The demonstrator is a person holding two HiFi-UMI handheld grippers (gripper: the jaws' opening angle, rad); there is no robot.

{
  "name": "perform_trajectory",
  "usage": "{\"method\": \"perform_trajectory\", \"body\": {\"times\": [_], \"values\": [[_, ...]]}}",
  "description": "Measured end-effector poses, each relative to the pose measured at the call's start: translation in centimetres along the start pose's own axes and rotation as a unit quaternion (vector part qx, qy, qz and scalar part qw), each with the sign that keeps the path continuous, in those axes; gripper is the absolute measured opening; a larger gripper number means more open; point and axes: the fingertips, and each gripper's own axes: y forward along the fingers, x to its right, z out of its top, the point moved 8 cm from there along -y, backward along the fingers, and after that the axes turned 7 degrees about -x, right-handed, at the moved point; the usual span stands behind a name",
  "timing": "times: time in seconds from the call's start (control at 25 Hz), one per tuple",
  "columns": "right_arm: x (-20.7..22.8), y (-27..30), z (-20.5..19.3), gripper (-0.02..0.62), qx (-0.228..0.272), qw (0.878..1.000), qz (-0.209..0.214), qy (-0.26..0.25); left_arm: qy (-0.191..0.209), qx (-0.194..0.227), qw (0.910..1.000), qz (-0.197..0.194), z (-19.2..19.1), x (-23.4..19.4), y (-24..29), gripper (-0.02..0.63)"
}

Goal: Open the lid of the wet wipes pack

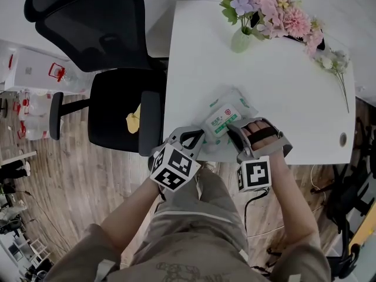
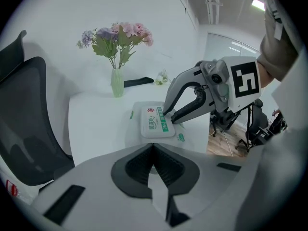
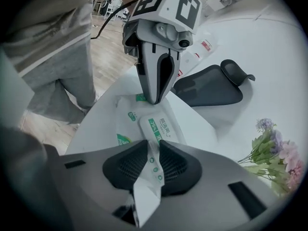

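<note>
Wipes pack (image 1: pixel 242 104) lies flat at the near edge of the white table (image 1: pixel 282 87), right in front of the person. Its white lid (image 1: pixel 222 121) faces up and is shut. The right tongs (image 3: pixel 153 150) are squeezed narrow on a thin flap at one end of the pack, and the white flap with small green dots sticks out between the pads. The left tongs (image 2: pixel 153 150) are closed on the other end of the pack, tips together, with a pale strip of its edge pinched between them. Both tongs point down at a slant, one on each side of the lid. Farther back on the table stands a green vase (image 1: pixel 239 40) with pink and purple flowers (image 1: pixel 267 4). A black chair (image 1: pixel 111 69) stands beside the table on the wood floor (image 1: pixel 70 175).
</note>
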Motion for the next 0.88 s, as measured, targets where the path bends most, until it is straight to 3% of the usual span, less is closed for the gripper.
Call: {"method": "perform_trajectory", "body": {"times": [0.32,0.88], "values": [[0.9,-0.8,0.0,0.058,0.002,1.0,0.023,0.007,0.009,-0.004,0.9999,0.004,0.0,0.1,0.3,0.017],[2.6,-1.4,0.3,0.048,0.006,0.999,0.051,0.011,-0.001,0.004,1.0,-0.004,0.0,0.1,0.5,0.017]]}}
